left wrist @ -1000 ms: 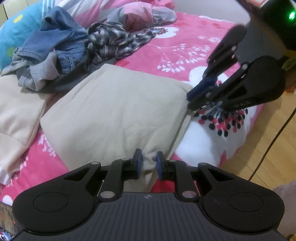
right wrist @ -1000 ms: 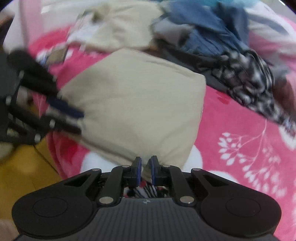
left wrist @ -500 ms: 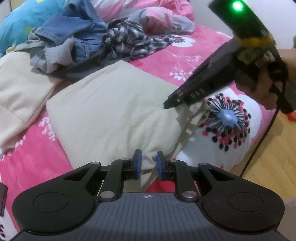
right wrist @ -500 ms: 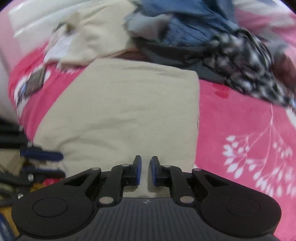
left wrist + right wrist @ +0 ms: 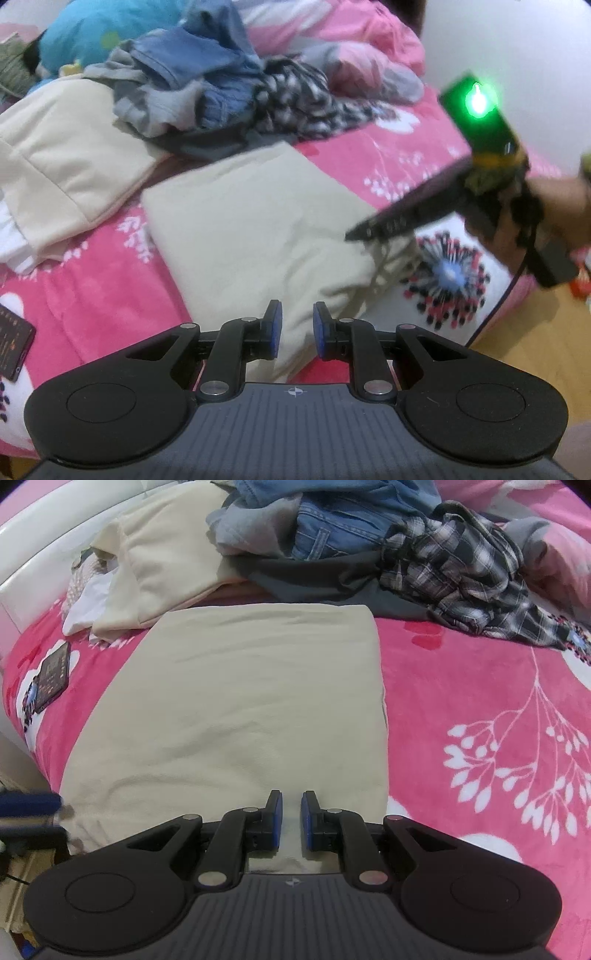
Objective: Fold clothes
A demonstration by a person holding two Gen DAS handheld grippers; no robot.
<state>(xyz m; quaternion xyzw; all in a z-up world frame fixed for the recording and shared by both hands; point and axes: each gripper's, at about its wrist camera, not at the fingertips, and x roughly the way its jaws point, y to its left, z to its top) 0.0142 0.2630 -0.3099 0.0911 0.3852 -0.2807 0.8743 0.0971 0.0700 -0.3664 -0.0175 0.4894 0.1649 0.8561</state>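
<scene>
A folded beige garment (image 5: 266,229) (image 5: 243,709) lies flat on the pink floral bed cover (image 5: 480,709). My left gripper (image 5: 297,328) is at its near corner by the bed edge, jaws a little apart with beige cloth between the pads. My right gripper (image 5: 291,812) is over the garment's near edge, jaws narrowly apart with cloth between them. The right gripper's body (image 5: 424,210) shows in the left wrist view above the garment's right edge. The left gripper's blue fingertips (image 5: 33,805) show blurred at the left edge of the right wrist view.
A heap of unfolded clothes lies behind: blue jeans (image 5: 332,520), a plaid shirt (image 5: 461,572), a dark grey garment (image 5: 325,576), another beige garment (image 5: 62,158). A phone (image 5: 53,674) lies on the cover at left. Wooden floor (image 5: 535,332) lies beyond the bed edge.
My right gripper has swung over the garment's right part and now faces it squarely. My left gripper has shifted left along the near corner. The garment stays flat.
</scene>
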